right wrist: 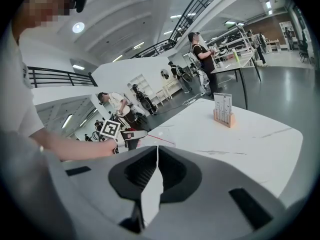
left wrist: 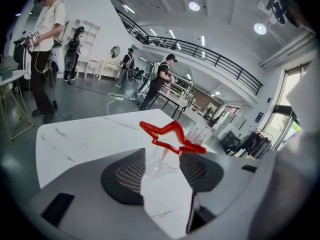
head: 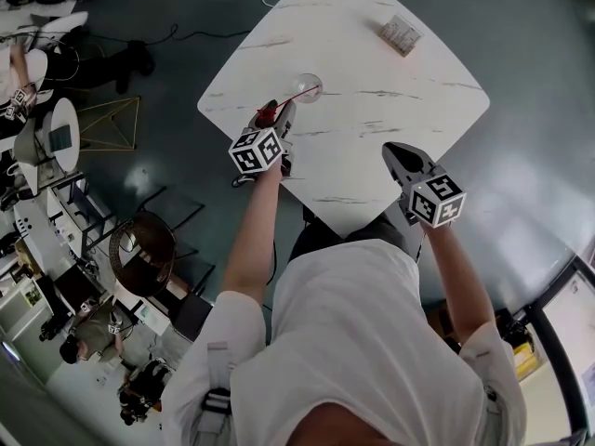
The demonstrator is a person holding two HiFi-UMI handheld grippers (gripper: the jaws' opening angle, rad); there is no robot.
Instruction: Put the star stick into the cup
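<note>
Looking down on a white marble-look table (head: 372,110): rounded-square top, thin grey veins, sitting over a glossy dark teal floor (head: 521,184). Clear glass cup (head: 308,87) at 12 o'clock in the head view, round, see-through, upright on the top.

Star stick (left wrist: 194,148) already in it. Thin red rod with one end inside the rim, leaning out toward 8 o'clock and ending in a hollow, shiny red star outline.

Left gripper (left wrist: 162,154) right at that star end. Matte grey jaws with ribbed pads, spread wide and gripping nothing. Star just past the tips, glass showing through the gap, no pad pressing on either. Can't tell if the star brushes a tip.

Right gripper (right wrist: 157,147) at 4 o'clock of the cup, well apart from it, held over the table near its edge. Same grey jaws, tips closed together, nothing between them.

Other stuff around:
- Wooden-base card holder (right wrist: 223,109) with white printed cards, at 1 o'clock on the table, well away from the cup.
- Gold wire frame (head: 107,124) at 10 o'clock on the floor.
- Round dark chair (head: 144,249) at 8 o'clock.
- Several people (left wrist: 161,81) standing in the hall behind.

As for blocking: white shirt (head: 353,342) covering the near table corner at 6 o'clock in the head view. Left gripper's own body hiding the tabletop just below the star.
</note>
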